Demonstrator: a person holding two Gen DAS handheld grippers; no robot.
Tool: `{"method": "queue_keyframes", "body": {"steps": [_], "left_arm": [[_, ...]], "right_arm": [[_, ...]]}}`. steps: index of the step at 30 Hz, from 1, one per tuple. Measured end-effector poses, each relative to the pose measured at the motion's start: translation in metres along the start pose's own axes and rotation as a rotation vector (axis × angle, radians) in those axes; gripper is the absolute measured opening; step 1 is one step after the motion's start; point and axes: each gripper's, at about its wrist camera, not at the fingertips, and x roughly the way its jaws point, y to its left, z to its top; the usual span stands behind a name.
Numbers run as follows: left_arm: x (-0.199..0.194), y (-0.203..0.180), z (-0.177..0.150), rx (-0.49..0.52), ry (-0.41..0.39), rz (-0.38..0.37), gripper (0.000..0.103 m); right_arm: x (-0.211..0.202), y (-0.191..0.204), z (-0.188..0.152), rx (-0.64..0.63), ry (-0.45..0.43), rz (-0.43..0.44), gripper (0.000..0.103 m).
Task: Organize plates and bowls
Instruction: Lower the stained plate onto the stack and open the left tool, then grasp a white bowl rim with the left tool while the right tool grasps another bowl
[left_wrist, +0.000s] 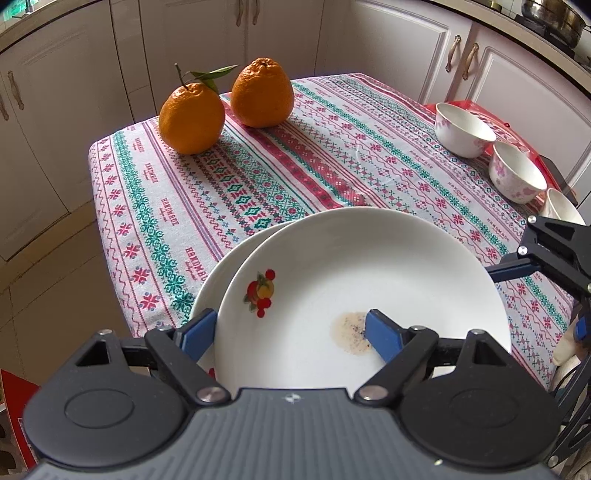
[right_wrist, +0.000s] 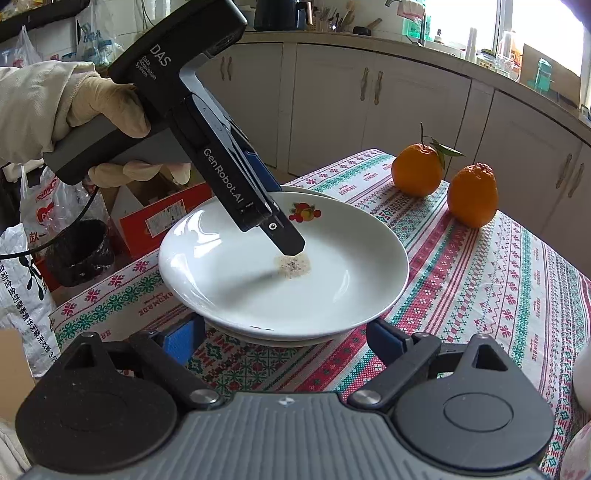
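My left gripper (left_wrist: 291, 330) fingers wide, straddling top plate (left_wrist: 369, 280) rim; right gripper (right_wrist: 286, 338) fingers wide, empty. Plate white, brown stain (left_wrist: 349, 332), stacked on second plate (left_wrist: 218, 280).

Two stacked plates (left_wrist: 354, 280) on the near counter (left_wrist: 332, 155) edge; two oranges (left_wrist: 192, 118) side by side behind; bowls (left_wrist: 463, 129) in a row along the right.
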Motion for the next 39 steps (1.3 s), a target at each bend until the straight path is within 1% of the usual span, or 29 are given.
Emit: {"method": "queue_keyframes", "body": {"steps": [10,14,16,19,23,28,30,35,39], "left_arm": [[-0.008,-0.001,-0.001,0.011,-0.021,0.041,0.088],[-0.008,0.002,-0.001,0.011,-0.028,0.067,0.092],[-0.008,0.003,-0.002,0.01,-0.032,0.064,0.092],[-0.009,0.001,-0.003,0.012,-0.041,0.074,0.092],[-0.02,-0.009,-0.007,0.014,-0.104,0.088,0.092],[-0.042,-0.036,-0.014,0.038,-0.21,0.148,0.092],[-0.05,-0.049,-0.018,0.046,-0.249,0.154,0.096],[-0.06,-0.09,-0.032,0.056,-0.327,0.18,0.097],[-0.062,-0.127,-0.042,0.045,-0.391,0.17,0.099]], "right_arm": [[-0.002,-0.005,0.0,0.003,-0.001,0.003,0.097],[-0.001,-0.004,0.001,-0.006,-0.001,0.002,0.097],[-0.004,-0.004,0.001,-0.004,-0.006,0.002,0.097],[-0.009,-0.006,0.0,0.009,-0.014,-0.013,0.1],[-0.022,-0.013,-0.004,0.031,-0.035,-0.038,0.103],[-0.045,-0.024,-0.012,0.061,-0.065,-0.099,0.103],[-0.056,-0.03,-0.017,0.082,-0.077,-0.126,0.103],[-0.083,-0.044,-0.034,0.144,-0.093,-0.205,0.103],[-0.106,-0.054,-0.051,0.195,-0.112,-0.263,0.103]]}}
